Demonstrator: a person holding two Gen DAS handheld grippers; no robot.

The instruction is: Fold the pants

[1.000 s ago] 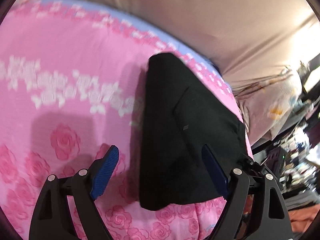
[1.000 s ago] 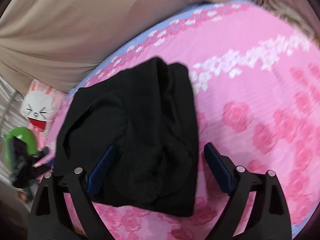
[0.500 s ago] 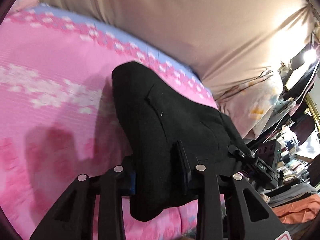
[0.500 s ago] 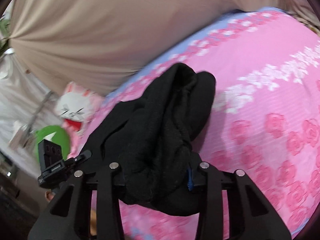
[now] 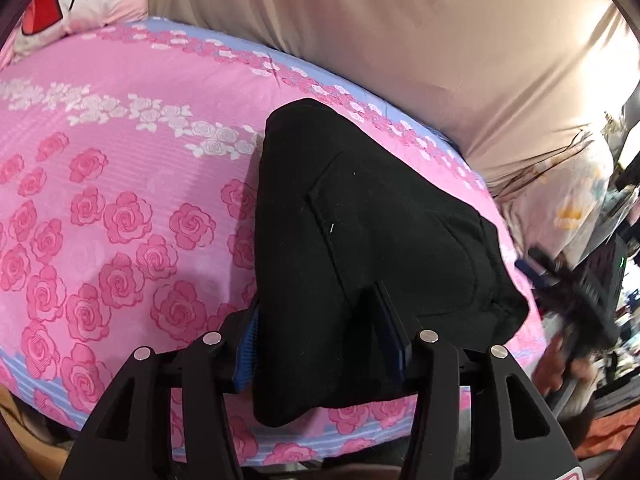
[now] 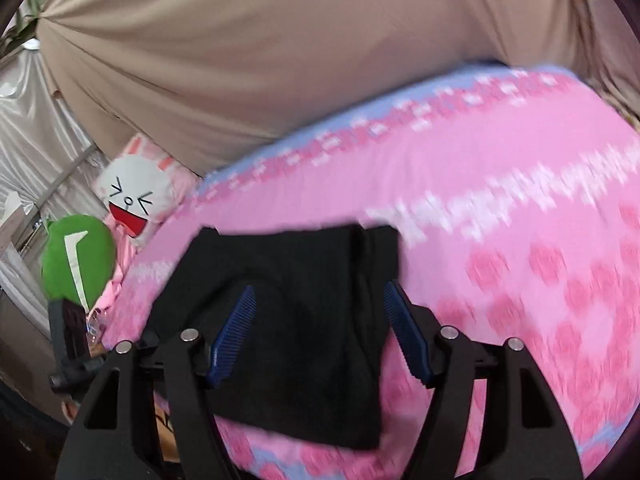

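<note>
From the left wrist view, the black pants (image 5: 360, 248) lie as a folded bundle on the pink rose bedsheet (image 5: 120, 208), near its front edge, with the beige curtain (image 5: 400, 40) behind. Half a second ago the left gripper (image 5: 320, 344) was pinched narrow on the near edge of the pants; now its jaws stand wider, but the blue pads (image 5: 245, 354) still press the cloth from both sides, so I judge it holds the thick fold and is not releasing yet. The bundle looks flatter on the bedsheet, so the fold seems nearly finished.

From the right wrist view, which is blurred by motion, the pants (image 6: 304, 320) lie on the bedsheet (image 6: 520, 240), beside the white rabbit pillow (image 6: 132, 200) and the green cushion (image 6: 76, 260). The right gripper (image 6: 320, 336) was clamped on the cloth a moment before; now its jaws are apart, and the pads (image 6: 234, 336) hover over the cloth without pinching it. It has let go.
</note>
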